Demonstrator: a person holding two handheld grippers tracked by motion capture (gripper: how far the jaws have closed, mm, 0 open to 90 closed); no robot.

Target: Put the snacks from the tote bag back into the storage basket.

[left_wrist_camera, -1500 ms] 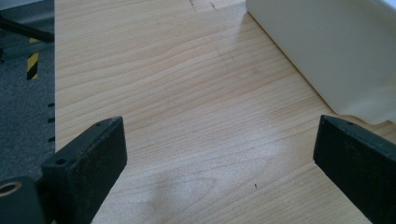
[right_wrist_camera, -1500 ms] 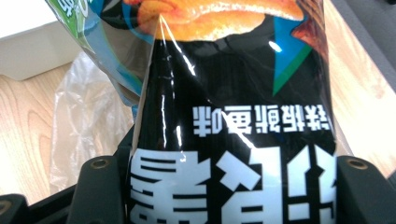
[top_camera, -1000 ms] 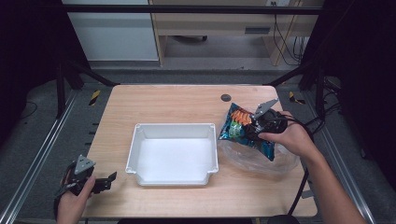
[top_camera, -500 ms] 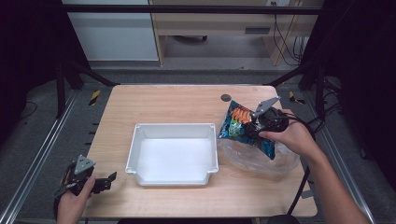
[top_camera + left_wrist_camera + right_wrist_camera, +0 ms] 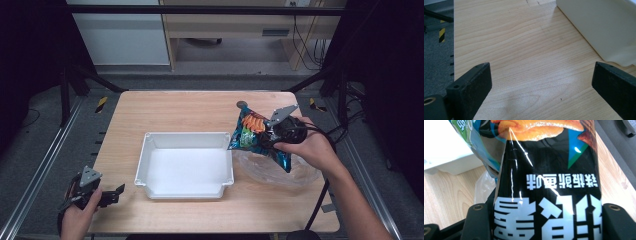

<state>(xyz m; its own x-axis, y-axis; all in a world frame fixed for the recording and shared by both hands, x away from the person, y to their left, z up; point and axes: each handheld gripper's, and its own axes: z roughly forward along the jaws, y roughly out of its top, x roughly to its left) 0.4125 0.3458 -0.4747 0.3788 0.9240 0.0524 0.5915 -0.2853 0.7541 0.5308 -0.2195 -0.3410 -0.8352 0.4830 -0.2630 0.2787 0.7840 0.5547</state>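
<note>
Lifted a little since the frame a second earlier, my right claw [image 5: 266, 138] had carried the snack bag [image 5: 254, 134] up off the clear plastic bag [image 5: 295, 172] and nearer the white tray [image 5: 184, 165]. Its jaws were clamped on the lower part of the bag, which hung tilted just to the right of the tray's right wall, clear of the bench [image 5: 165, 107]; I judged that grip was chosen so the bag could swing over the rim and drop inside the empty tray. My left claw [image 5: 114, 192] waited near the tray's front-left corner, jaws spread wide with nothing between them, parked out of the way so the tray's opening stayed free.
</note>
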